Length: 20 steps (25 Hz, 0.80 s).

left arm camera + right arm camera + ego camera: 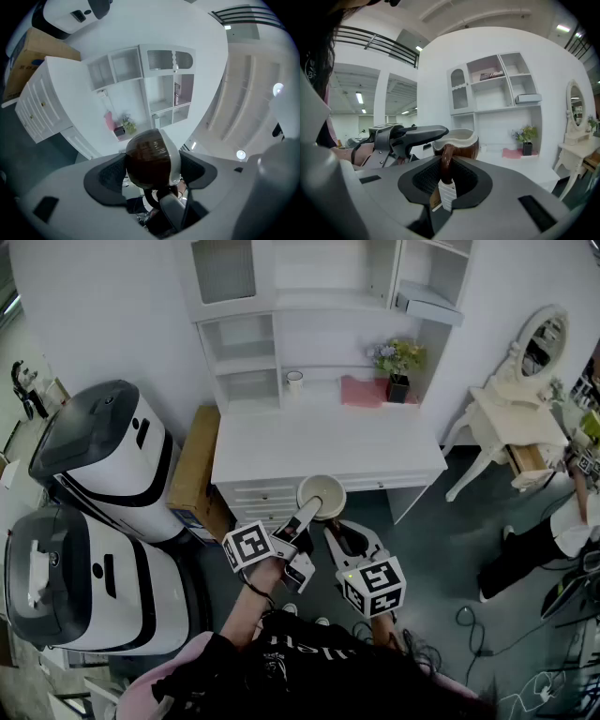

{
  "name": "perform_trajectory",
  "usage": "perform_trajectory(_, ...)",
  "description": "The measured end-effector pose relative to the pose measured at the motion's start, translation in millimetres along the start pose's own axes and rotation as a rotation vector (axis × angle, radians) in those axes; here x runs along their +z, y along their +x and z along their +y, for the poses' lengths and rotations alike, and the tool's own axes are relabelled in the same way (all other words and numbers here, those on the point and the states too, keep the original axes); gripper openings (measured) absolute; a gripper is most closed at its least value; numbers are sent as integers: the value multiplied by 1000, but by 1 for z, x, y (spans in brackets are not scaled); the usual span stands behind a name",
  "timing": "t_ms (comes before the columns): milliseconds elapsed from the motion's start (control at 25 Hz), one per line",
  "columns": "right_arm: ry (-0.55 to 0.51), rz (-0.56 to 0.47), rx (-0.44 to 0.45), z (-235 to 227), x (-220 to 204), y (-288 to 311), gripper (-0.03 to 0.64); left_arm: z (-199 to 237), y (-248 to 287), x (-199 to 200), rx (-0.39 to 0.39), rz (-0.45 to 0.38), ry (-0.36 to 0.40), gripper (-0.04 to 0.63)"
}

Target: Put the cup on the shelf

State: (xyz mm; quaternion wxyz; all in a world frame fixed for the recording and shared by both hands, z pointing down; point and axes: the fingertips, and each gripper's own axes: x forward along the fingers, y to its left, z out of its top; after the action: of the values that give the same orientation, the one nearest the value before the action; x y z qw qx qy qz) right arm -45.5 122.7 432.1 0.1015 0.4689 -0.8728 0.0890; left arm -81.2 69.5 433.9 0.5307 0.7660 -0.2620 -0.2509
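In the head view, a cup (322, 495), brown outside and cream inside, hangs in the air just before the white desk's (328, 442) front edge. Both grippers hold it. My left gripper (314, 512) has its jaws set wide around the cup's body (150, 159), with a pad against each side. My right gripper (339, 531) is shut on the cup's brown handle (446, 164), which carries a paper tag. The white shelf unit (281, 334) stands on the desk's far side, with open compartments.
On the desk's back sit a small white cup (294, 381), a pink cloth (361, 392) and a potted plant (398, 362). Two large white-and-black machines (103, 456) and a cardboard box (192, 470) stand left. A vanity table (506, 418) and a person (562, 521) are at the right.
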Motion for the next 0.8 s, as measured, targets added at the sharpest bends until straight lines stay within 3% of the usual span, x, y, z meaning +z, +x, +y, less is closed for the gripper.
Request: perform_trajectory(800,42,-1,-59,-5,6,41,83,16,16,36,-18,58,-5,357)
